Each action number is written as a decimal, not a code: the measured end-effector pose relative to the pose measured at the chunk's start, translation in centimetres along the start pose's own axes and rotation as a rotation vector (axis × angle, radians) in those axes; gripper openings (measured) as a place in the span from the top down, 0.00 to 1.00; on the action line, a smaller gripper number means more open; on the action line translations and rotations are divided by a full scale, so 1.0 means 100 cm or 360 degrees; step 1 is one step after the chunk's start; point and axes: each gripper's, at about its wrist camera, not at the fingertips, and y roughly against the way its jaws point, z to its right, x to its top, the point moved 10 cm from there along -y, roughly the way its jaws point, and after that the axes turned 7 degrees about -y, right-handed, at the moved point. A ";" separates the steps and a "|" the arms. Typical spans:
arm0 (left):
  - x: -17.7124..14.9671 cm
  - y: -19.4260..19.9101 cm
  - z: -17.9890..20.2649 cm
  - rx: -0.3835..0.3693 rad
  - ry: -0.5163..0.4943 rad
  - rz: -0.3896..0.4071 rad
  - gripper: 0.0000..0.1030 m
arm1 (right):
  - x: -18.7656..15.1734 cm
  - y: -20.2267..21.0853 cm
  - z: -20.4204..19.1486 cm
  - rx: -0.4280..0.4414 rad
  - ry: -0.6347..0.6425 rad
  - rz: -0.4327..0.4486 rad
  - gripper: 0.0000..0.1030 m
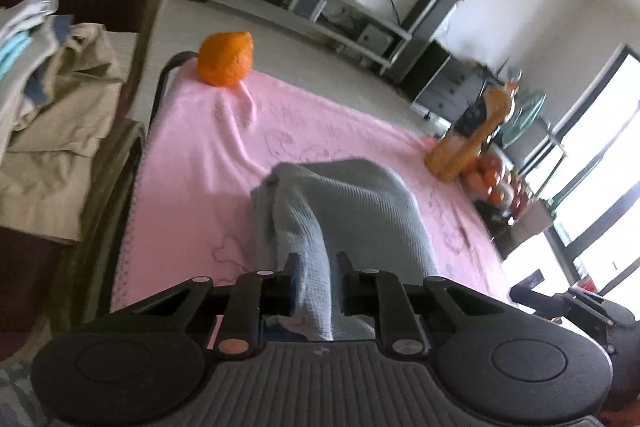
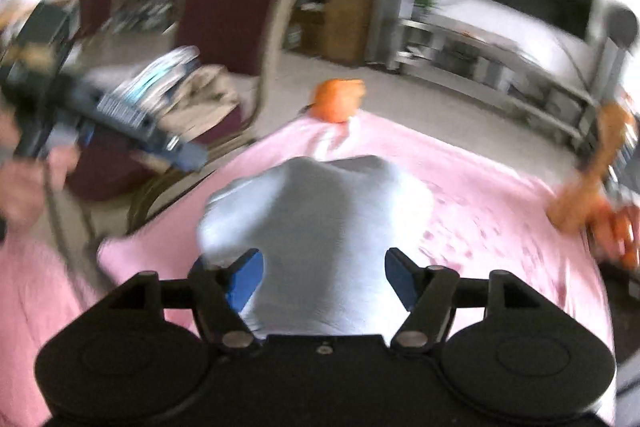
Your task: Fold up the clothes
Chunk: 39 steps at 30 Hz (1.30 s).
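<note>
A light grey knit garment [image 1: 360,195] lies bunched on a table covered by a pink cloth [image 1: 200,155]. My left gripper [image 1: 316,263] is shut on a fold of the garment, which rises in a ridge between its fingers. In the right wrist view the same garment [image 2: 320,195] forms a mound on the pink cloth [image 2: 480,195]. My right gripper [image 2: 324,267] is open just above the mound's near edge, its blue pads [image 2: 248,275] wide apart. The left gripper [image 2: 120,123] shows blurred at the left, held by a hand [image 2: 24,183].
An orange mesh bag [image 1: 226,59] sits at the table's far corner. A tall orange object [image 1: 468,143] and fruit [image 1: 492,183] stand at the right edge. A chair [image 1: 52,99] to the left holds a pile of beige and striped clothes. A TV stand [image 1: 320,7] lines the far wall.
</note>
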 end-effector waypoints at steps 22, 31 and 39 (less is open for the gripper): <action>-0.060 -0.031 0.047 0.0039 -0.0667 -0.0315 0.87 | -0.047 -0.044 0.038 0.0103 -0.0285 -0.0336 0.76; -0.108 -0.079 0.058 0.0183 -0.1020 -0.0693 0.85 | -0.075 -0.082 0.027 0.0082 -0.0242 -0.0477 0.87; -0.014 -0.009 0.043 -0.0072 -0.0353 -0.0015 0.70 | -0.012 -0.040 0.050 0.0114 -0.0350 -0.0310 0.70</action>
